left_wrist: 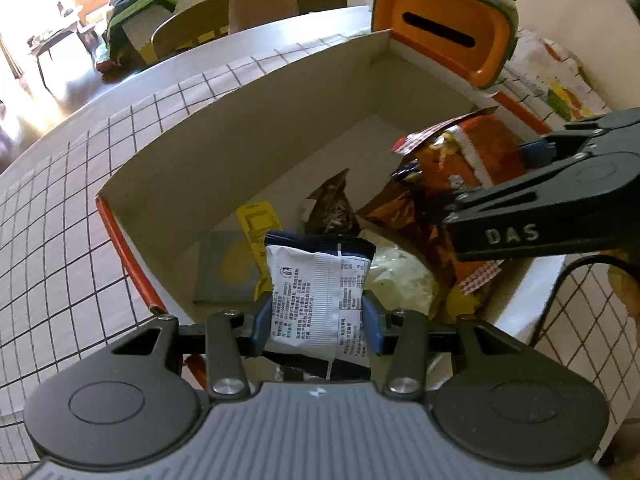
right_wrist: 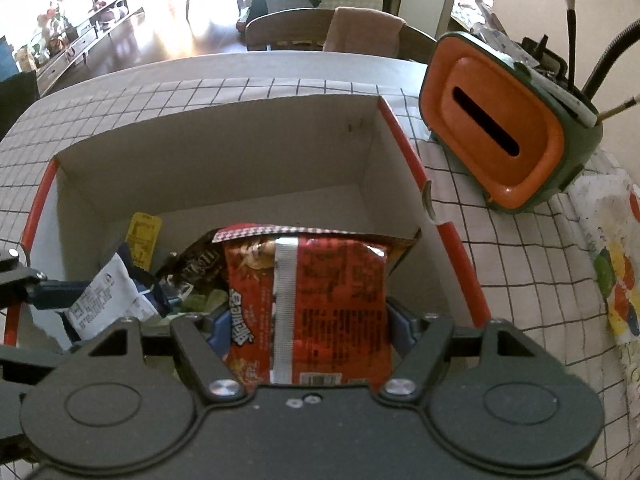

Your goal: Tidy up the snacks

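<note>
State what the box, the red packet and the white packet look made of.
Box: likely matte cardboard, with dull grey-white walls and folded corners.
Red packet: glossy plastic film, crinkled, with a crimped seam.
White packet: thin printed film, probably plastic, with a sealed ridge.

Left wrist view: camera behind left gripper (left_wrist: 316, 322), looks steeply down into cardboard box (left_wrist: 248, 120) from close range, right gripper (left_wrist: 532, 184) entering at right edge

Right wrist view: camera behind right gripper (right_wrist: 308, 328), same downward tilt, close

Shared: box interior, checked tablecloth (right_wrist: 500, 240), orange tissue box (right_wrist: 496, 136), chairs (left_wrist: 224, 20) beyond table
</note>
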Demonstrator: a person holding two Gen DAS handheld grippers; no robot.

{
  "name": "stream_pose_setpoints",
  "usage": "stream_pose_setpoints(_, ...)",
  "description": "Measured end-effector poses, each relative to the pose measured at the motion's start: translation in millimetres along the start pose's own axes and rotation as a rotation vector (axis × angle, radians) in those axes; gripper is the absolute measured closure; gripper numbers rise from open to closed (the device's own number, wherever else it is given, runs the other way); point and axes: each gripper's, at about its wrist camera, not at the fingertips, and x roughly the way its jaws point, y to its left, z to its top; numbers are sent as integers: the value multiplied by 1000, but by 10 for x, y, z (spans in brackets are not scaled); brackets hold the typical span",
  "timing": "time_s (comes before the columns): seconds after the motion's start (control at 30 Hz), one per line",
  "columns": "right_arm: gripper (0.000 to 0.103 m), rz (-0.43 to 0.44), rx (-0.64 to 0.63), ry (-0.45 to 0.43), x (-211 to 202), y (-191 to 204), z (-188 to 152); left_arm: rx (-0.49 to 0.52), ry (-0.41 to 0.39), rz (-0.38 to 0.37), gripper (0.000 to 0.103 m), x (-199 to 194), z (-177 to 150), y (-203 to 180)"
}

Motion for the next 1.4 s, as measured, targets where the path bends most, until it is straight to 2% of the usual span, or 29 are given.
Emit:
stream_pose_setpoints(0.27,21,41,48,-16,7,-89,-20,4,-12,-7,57,-20,-20,35)
stream_pose_setpoints(0.5,17,62,69,-67,-177,-104,-44,3,-70,-20,43,-220,-30,48)
stream_pose_setpoints(0.6,14,73,86,-94,-308,-123,-60,-9,-105,-28,36,-337,-52,78)
stream_pose_setpoints(0.9,6,127,159,-200,-784,-72,-207,-34,-202,-80,25,-759,-180,248)
stream_pose_setpoints(1.17,0,156,194,-336,-1261,172,-376,-23,-281,-82,22,-1153,-368,383)
stream_pose_setpoints(1.4,0,156,231,-387,-1491,339,-530,-24,-344,-82,18,-1464,-578,482)
